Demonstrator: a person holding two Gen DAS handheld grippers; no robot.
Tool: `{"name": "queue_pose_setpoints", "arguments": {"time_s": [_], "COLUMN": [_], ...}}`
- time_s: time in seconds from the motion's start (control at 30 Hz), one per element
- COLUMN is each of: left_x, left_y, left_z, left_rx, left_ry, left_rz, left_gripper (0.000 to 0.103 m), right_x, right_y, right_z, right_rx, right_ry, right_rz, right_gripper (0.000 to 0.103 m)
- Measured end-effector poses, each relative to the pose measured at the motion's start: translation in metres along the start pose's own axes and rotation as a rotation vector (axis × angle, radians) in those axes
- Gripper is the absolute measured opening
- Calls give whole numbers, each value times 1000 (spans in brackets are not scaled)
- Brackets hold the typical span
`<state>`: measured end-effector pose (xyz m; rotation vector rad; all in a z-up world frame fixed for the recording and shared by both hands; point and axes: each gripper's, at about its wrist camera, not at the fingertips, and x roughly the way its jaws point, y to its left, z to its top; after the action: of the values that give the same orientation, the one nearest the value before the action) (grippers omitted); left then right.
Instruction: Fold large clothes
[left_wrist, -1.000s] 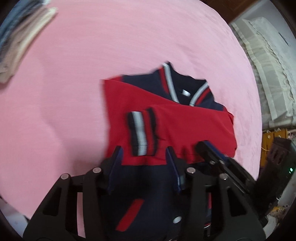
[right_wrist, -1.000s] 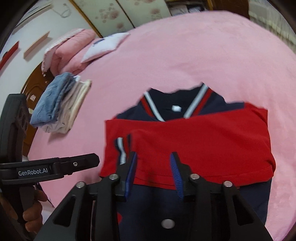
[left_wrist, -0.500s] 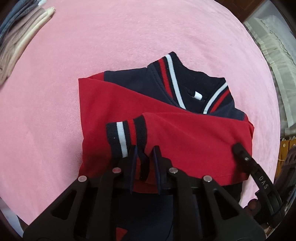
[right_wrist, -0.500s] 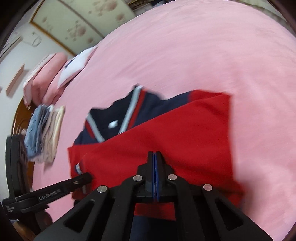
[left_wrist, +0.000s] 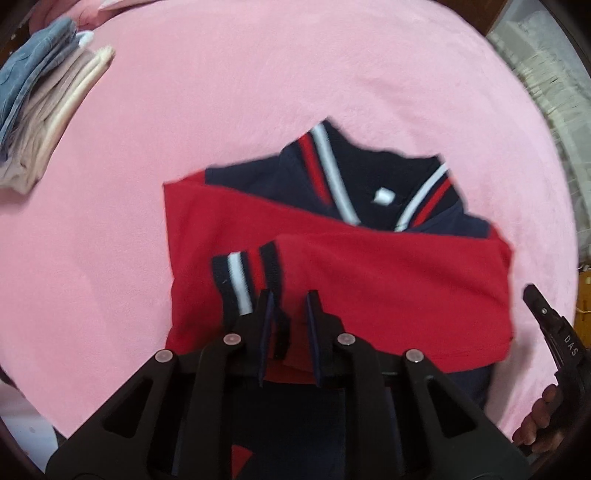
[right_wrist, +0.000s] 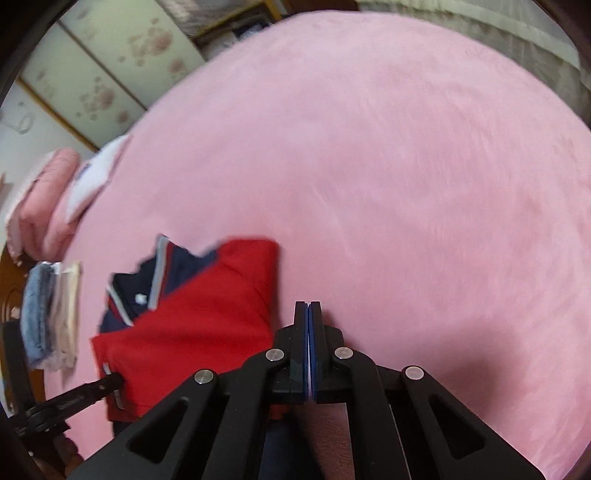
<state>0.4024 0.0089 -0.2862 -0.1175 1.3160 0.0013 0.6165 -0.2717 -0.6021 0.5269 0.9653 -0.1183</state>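
A red and navy jacket (left_wrist: 369, 280) with a striped collar lies on the pink bedspread (left_wrist: 258, 92), both red sleeves folded across its chest. My left gripper (left_wrist: 288, 306) is over the jacket's lower red part, beside the striped cuff (left_wrist: 243, 280); its jaws stand narrowly apart with red fabric between them. My right gripper (right_wrist: 307, 314) is shut and empty over the bare bedspread (right_wrist: 406, 184), to the right of the jacket (right_wrist: 199, 325). The jacket's bottom is hidden under both grippers.
A stack of folded clothes (left_wrist: 40, 110) lies at the bed's far left, also in the right wrist view (right_wrist: 51, 314). Pink and white pillows (right_wrist: 59, 192) sit beyond it. The right gripper's body (left_wrist: 557, 350) shows at the left view's right edge. A wardrobe (right_wrist: 110, 62) stands behind.
My left gripper closed in from wide open onto the red fabric by the cuff. My right gripper shut and swung right, off the jacket, over the bare bedspread.
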Motion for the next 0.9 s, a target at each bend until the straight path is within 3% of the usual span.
{"name": "queue_pose_setpoints", "arguments": {"time_s": [0.13, 0.23, 0.3, 0.33, 0.43, 0.6, 0.67, 0.77, 0.9], "left_x": [2, 16, 20, 20, 22, 17, 16, 13, -2], "left_y": [-6, -10, -6, -3, 1, 15, 17, 15, 12], "left_z": [11, 15, 15, 13, 7, 1, 0, 0, -6], "left_rx": [-12, -28, -36, -38, -61, -105, -101, -91, -66], "left_ry": [-18, -1, -3, -3, -3, -17, -19, -31, -68], "left_rz": [-28, -16, 17, 44, 76, 42, 40, 41, 55], "left_gripper": [16, 16, 16, 16, 16, 18, 18, 18, 18], "right_x": [18, 55, 77, 85, 86, 63, 48, 39, 26], "right_y": [38, 69, 86, 93, 87, 32, 16, -2, -3], "right_z": [9, -1, -15, -19, -15, -1, 11, 17, 13], "right_rx": [-152, -237, -300, -330, -302, -130, -140, -85, -135], "right_ry": [97, 270, 364, 370, 320, 239, 189, 172, 156], "right_rz": [240, 314, 288, 259, 245, 183, 79, 96, 18], "right_gripper": [0, 0, 0, 0, 1, 0, 1, 1, 1]}}
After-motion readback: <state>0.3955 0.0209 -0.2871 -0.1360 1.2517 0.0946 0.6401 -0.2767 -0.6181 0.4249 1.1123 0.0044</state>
